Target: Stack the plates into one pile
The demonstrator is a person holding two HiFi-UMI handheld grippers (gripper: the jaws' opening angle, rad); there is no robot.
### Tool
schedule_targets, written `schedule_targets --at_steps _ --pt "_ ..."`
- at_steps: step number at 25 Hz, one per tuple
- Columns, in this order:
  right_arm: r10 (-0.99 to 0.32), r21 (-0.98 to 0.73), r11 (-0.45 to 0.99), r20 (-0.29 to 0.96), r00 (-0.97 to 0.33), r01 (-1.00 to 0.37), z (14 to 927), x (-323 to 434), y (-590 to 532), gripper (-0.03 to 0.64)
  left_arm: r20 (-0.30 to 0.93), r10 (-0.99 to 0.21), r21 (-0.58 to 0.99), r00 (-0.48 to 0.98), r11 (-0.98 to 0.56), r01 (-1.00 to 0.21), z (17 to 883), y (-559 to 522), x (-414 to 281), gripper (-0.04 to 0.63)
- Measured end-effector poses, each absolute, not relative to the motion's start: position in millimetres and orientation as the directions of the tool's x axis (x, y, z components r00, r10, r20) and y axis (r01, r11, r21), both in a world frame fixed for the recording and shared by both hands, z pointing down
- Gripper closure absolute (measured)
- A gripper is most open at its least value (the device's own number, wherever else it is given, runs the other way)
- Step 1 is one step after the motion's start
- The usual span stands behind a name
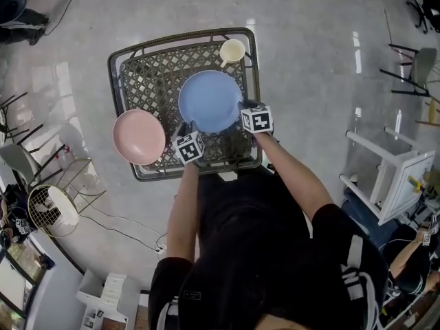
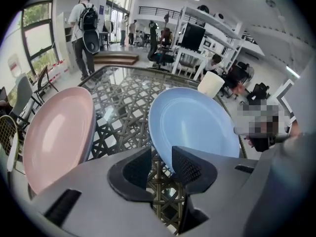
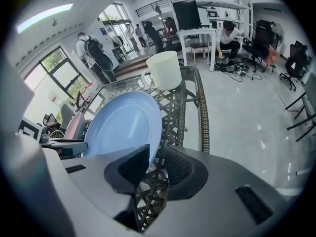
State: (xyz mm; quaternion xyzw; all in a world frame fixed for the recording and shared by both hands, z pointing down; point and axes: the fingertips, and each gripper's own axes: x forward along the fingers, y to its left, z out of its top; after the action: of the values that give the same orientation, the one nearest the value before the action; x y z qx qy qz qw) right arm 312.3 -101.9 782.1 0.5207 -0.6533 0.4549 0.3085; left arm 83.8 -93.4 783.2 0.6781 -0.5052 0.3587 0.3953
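Note:
A blue plate (image 1: pixel 210 100) (image 2: pixel 197 122) (image 3: pixel 123 122) lies in the middle of the wicker table (image 1: pixel 117 67). A pink plate (image 1: pixel 139 136) (image 2: pixel 57 135) sits at the table's left edge and hangs over it. My left gripper (image 1: pixel 184 128) (image 2: pixel 162 164) is at the blue plate's near-left rim. Its jaws stand apart with the rim in the gap, close to the right-hand pad. My right gripper (image 1: pixel 244 107) (image 3: pixel 157 159) is at the plate's right rim. It is open too, with the rim between its jaws.
A cream cup (image 1: pixel 232 50) (image 2: pixel 211 84) (image 3: pixel 164 69) stands at the table's far edge behind the blue plate. A white shelf frame (image 1: pixel 395 177) is on the floor to the right, a round wire basket (image 1: pixel 51 210) to the left. People stand in the background.

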Motion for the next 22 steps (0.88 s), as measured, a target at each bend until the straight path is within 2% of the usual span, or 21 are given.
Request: schedule_targets --at_steps 5,22 --pt "-0.385 -0.278 0.037 0.882 -0.27 -0.96 787.8 309.9 -100.3 0.563 0.888 -0.385 0.198 0.252 -0.176 -0.964 790.1 -94.3 84.4 0.499" --pt "-0.413 -0.264 0.009 0.877 -0.244 -0.964 754.7 288.1 -82.5 0.578 0.835 -0.444 0.243 0.326 -0.234 -0.941 743.5 -82.3 62.3 0.514"
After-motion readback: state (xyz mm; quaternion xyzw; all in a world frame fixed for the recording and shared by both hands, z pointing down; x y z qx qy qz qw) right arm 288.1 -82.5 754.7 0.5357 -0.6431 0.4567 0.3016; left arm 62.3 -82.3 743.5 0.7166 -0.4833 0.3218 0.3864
